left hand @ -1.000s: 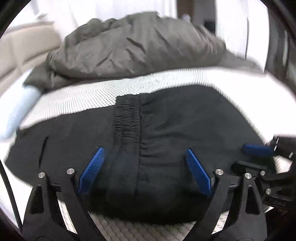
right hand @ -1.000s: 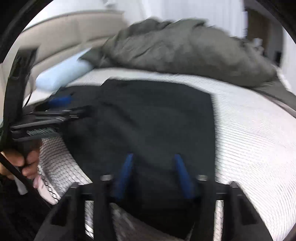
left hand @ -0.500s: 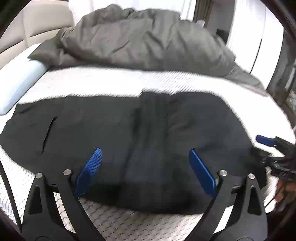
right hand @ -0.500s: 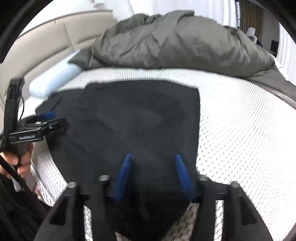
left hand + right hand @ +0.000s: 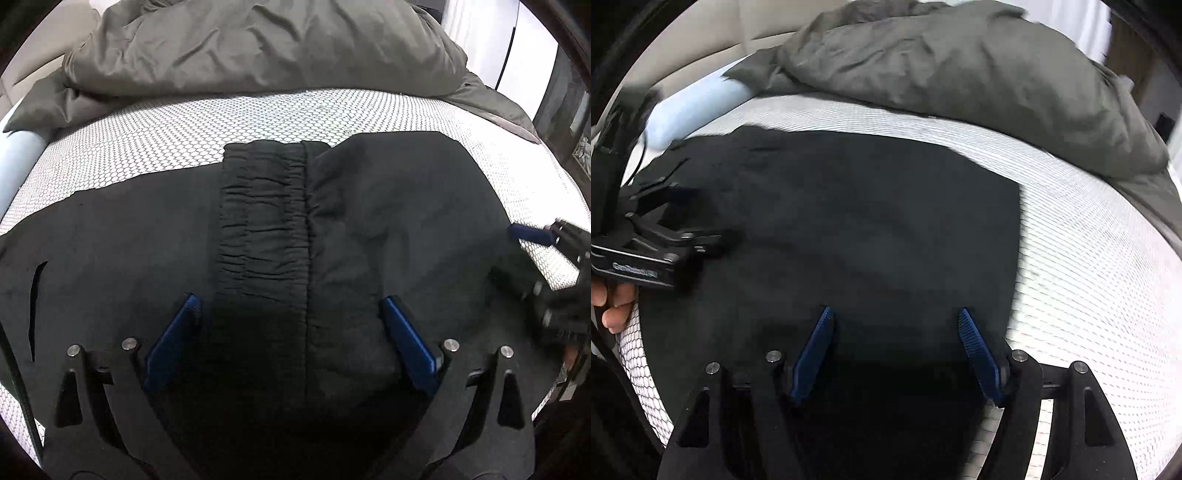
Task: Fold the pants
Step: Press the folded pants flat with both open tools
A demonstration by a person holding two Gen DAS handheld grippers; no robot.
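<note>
A bed fills both views, its mattress (image 5: 280,122) covered in a white sheet with a fine honeycomb print. Taking the black pants (image 5: 388,221) as the landmark: they lie flat on the near part of the mattress, folded over on themselves, with the gathered elastic waistband (image 5: 264,218) running from the far edge of the pants toward the camera in the left wrist view. A narrow slit, likely a pocket opening (image 5: 35,295), shows near the pants' left end.

Beyond the pants, a rumpled grey-green duvet (image 5: 258,48) is heaped across the far side of the bed; a strip of bare sheet separates the two. To the far left of the pants lies a pale blue pillow (image 5: 690,107), partly under the duvet's corner. Behind that stands a beige padded headboard (image 5: 701,40). To the right of the duvet, white curtains or wall panels and dark furniture show, too blurred to identify.

The left gripper (image 5: 288,317) hangs just above the pants, straddling the waistband's near end; its jaws are opening, almost fully spread, nothing clasped. The right gripper (image 5: 895,332) hovers over the pants' right portion near its edge, jaws also opening, about two-thirds apart, with only cloth beneath and nothing gripped. A hand (image 5: 613,302) shows at the left gripper's handle.
</note>
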